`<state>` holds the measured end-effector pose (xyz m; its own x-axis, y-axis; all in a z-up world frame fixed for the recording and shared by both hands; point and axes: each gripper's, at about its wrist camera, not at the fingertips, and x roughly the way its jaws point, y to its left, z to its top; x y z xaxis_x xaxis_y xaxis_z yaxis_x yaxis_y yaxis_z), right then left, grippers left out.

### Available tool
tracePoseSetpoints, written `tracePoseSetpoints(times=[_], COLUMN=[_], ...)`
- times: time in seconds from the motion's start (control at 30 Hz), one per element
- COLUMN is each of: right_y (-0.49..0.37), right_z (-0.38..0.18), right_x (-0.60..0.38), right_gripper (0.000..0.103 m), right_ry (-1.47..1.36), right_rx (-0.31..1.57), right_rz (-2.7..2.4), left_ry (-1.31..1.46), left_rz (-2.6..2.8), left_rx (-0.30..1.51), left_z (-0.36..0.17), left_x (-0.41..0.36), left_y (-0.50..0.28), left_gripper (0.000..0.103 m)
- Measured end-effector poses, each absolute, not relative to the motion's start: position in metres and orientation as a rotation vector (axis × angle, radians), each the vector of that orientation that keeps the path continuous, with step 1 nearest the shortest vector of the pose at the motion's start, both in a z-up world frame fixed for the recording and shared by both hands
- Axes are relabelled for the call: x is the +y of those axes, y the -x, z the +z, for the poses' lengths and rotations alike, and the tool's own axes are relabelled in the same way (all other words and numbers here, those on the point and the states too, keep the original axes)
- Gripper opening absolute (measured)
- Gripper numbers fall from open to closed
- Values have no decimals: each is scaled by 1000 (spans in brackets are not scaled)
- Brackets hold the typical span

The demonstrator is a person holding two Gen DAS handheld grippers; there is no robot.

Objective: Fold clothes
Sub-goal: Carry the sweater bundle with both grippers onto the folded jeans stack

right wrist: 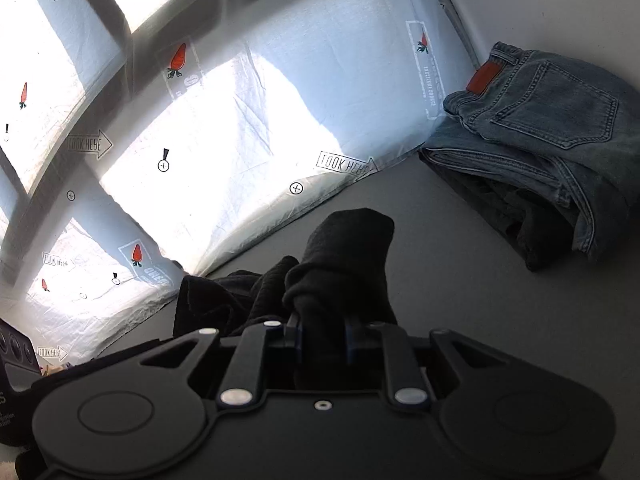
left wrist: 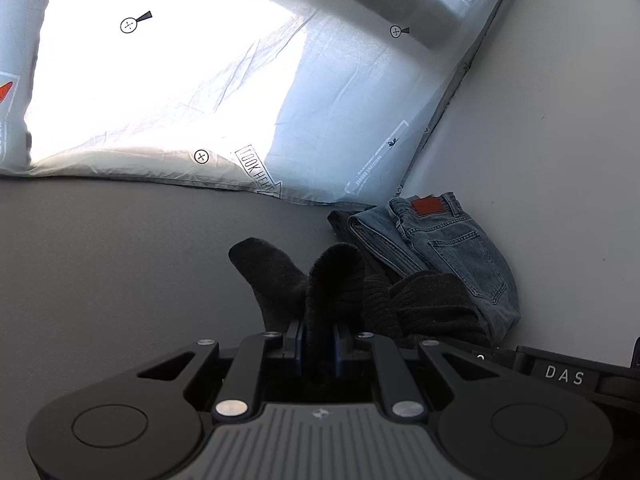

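Black knit garment (left wrist: 336, 280) hides both claws' tips; shape unclear.

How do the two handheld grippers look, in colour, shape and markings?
Both the left gripper and the right gripper are matte black, with angular linkage arms, silver rivets, round side discs and blue-edged pads. The left body has a grey ribbed panel with a small logo.

My left gripper (left wrist: 319, 344) is clamped on a fold of dark knit garment (left wrist: 332, 280), which bunches above the grey surface (left wrist: 120, 260). Folded blue jeans (left wrist: 452, 240) lie to its right against the white wall (left wrist: 560, 120). Printed white sheet (left wrist: 320, 120) beyond, partly sunlit.
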<state>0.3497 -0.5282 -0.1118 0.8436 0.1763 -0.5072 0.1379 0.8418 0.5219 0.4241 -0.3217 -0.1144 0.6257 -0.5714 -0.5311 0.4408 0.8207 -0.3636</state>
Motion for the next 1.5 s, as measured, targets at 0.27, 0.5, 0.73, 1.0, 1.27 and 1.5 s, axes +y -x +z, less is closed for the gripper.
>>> tracePoseSetpoints(times=[0.27, 0.5, 0.73, 1.0, 1.27, 1.5], right_y=[-394, -410, -402, -427, -430, -483], right_z=[-101, -86, -79, -122, -115, -140], right_x=[-615, -679, -720, -740, -709, -753], right_gripper=[19, 19, 18, 38, 33, 27], right_ry=[-689, -752, -734, -410, 9, -208], right_rx=[440, 237, 146, 444, 313, 504], right_rz=[-12, -133, -365, -852, -831, -774], left_ry=[129, 55, -124, -294, -233, -273], left_rz=[-674, -858, -1138, -922, -953, -910], left_rx=[578, 555, 467, 575, 513, 574], left_z=[-80, -40, -13, -91, -100, -116], left_x=[-407, -494, -600, -671, -637, -622], left_y=[-488, -571, -618, -681, -674, -656], left_gripper=[14, 14, 15, 18, 68, 89])
